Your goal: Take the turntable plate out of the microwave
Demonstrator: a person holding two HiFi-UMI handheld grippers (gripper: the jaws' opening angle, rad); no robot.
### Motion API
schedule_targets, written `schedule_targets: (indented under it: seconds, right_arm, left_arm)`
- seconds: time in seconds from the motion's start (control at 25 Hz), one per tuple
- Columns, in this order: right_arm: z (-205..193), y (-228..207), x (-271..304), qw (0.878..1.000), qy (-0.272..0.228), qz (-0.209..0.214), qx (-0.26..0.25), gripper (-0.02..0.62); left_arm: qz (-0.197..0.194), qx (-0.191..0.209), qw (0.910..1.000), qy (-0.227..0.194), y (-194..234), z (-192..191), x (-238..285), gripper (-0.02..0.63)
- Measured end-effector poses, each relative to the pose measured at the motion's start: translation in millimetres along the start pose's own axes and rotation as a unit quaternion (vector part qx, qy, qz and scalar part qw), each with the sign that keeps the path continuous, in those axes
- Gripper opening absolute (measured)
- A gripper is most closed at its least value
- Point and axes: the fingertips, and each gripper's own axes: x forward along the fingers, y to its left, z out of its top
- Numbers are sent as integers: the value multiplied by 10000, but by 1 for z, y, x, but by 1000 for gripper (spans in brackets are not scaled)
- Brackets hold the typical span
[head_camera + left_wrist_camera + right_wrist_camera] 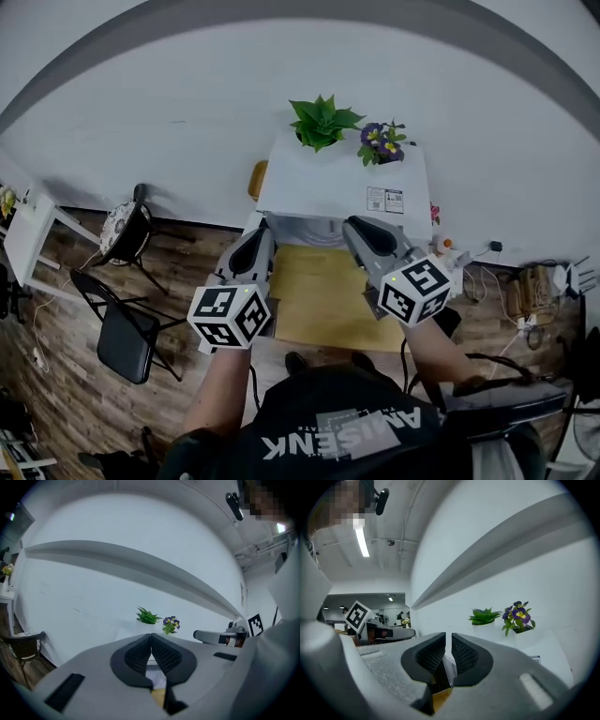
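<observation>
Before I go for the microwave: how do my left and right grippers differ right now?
The left gripper has its jaws shut pad to pad; the right gripper has its jaws a narrow slit apart. In the head view the left gripper points at the left front edge of the microwave, the right gripper nearer the middle of its front. Both are empty and aimed toward the microwave.
</observation>
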Motion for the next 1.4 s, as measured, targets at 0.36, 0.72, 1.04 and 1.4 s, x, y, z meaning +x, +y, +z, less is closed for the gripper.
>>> schedule_targets:
  seconds: [0.36, 0.72, 1.04, 1.4]
  right_arm:
    - [-65, -29, 12, 9935, 514, -462, 907, 74]
    - [-133, -77, 7, 9783, 843, -1097, 1539, 169]
    - [-199, -98, 13, 9499, 1131, -1124, 2687, 206]
    - [-269, -122, 24, 9092, 1349, -1421, 3675, 253]
  left_arm:
    - [-637, -566, 9936, 736, 7, -55, 28, 74]
    - [-229, -641, 9933, 934, 16, -99, 52, 103]
    - [-231, -1453, 9814, 1237, 21, -157, 73, 109]
    - [-18, -1709, 9711, 1665, 38, -223, 103, 155]
